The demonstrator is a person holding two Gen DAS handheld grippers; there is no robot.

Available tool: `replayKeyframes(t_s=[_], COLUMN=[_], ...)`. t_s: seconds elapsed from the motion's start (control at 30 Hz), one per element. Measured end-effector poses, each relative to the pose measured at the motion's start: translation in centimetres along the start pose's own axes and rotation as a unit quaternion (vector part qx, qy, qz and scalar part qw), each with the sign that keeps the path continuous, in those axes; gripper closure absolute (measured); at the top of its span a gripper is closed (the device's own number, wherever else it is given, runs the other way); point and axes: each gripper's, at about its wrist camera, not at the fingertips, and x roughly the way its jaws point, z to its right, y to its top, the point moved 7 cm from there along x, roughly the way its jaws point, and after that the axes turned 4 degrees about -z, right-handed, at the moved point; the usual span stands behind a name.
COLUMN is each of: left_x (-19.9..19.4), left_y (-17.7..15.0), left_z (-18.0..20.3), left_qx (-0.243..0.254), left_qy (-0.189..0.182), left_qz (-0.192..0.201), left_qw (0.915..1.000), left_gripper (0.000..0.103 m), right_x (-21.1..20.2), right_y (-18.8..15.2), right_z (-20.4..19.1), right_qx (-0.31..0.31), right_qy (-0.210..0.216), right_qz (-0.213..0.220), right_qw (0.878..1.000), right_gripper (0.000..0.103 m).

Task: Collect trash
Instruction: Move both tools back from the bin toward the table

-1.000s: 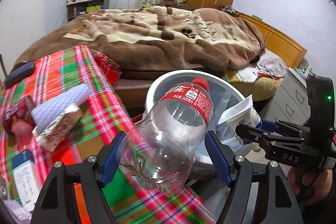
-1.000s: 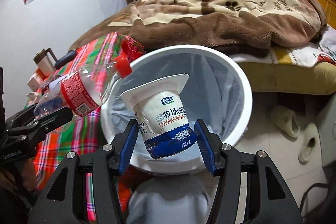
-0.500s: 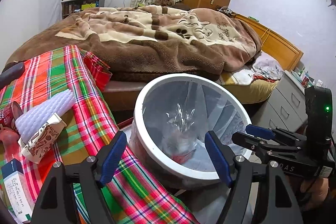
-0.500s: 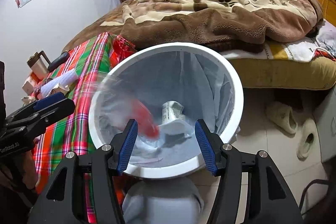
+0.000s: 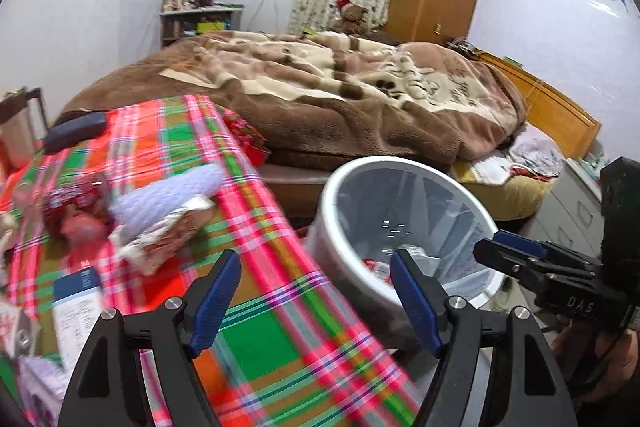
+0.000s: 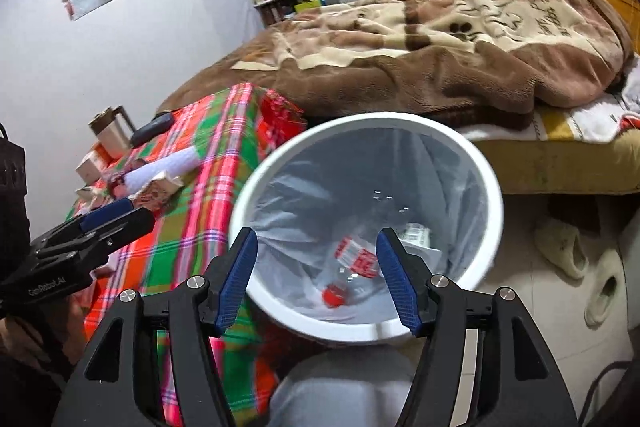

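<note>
beside the bed point(image 6: 440, 39), the white bin point(image 6: 494, 211) with its clear liner sits against the corner of the table point(image 5: 280, 339) under its plaid cloth. a second ago each gripper held something over that bin: a plastic bottle on the left, a yogurt cup on the right. now both lie at the bottom of the liner, the bottle point(image 6: 352, 263) on its side with its red cap toward the near wall, the yogurt cup point(image 6: 416, 233) just behind it. the left gripper point(image 5: 314, 303) has swung back over the table edge, its jaws standing wide with nothing between them. the right gripper point(image 6: 316, 277) hangs above the bin mouth, its jaws opening further and bare too. so two pieces are collected, i'd say. more looks left on the cloth: a crumpled wrapper point(image 5: 168, 235) and a white foam sleeve point(image 5: 160, 197) touching it, likely the next pickings.
</note>
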Motion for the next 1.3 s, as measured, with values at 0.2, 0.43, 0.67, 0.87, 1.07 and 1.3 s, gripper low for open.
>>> replayKeyframes(t_s=[0.2, 0.43, 0.67, 0.87, 1.07, 1.3], left_x=[-2.8, -5.7, -8.5, -11.1, -12.6, -11.5], left_y=[-1.3, -3.1, -4.8, -7.1, -9.6, -11.6], left_z=[-2.9, -6.1, -8.8, -11.6, -13.9, -13.9], left_qx=[-0.017, -0.039, -0.060, -0.093, -0.125, -0.138], left_qy=[0.037, 0.072, 0.109, 0.144, 0.160, 0.138], left_qz=[0.016, 0.038, 0.049, 0.048, 0.043, 0.019], left_qw=[0.9991, 0.9959, 0.9910, 0.9841, 0.9783, 0.9806], left_gripper=[0.027, 0.026, 0.026, 0.026, 0.026, 0.026], right_x=[0.4, 0.4, 0.5, 0.3, 0.4, 0.4], right_y=[-0.3, -0.8, -1.3, -2.0, -2.7, -3.1], right_z=[-2.8, -6.2, -9.2, -11.6, -13.2, -14.0], right_qx=[-0.022, -0.060, -0.085, -0.111, -0.124, -0.129], right_qy=[0.019, 0.045, 0.067, 0.084, 0.093, 0.095], right_qz=[-0.011, -0.013, -0.019, -0.022, -0.029, -0.037], right_qw=[1.000, 0.997, 0.994, 0.990, 0.987, 0.986], right_gripper=[0.039, 0.039, 0.039, 0.039, 0.039, 0.039])
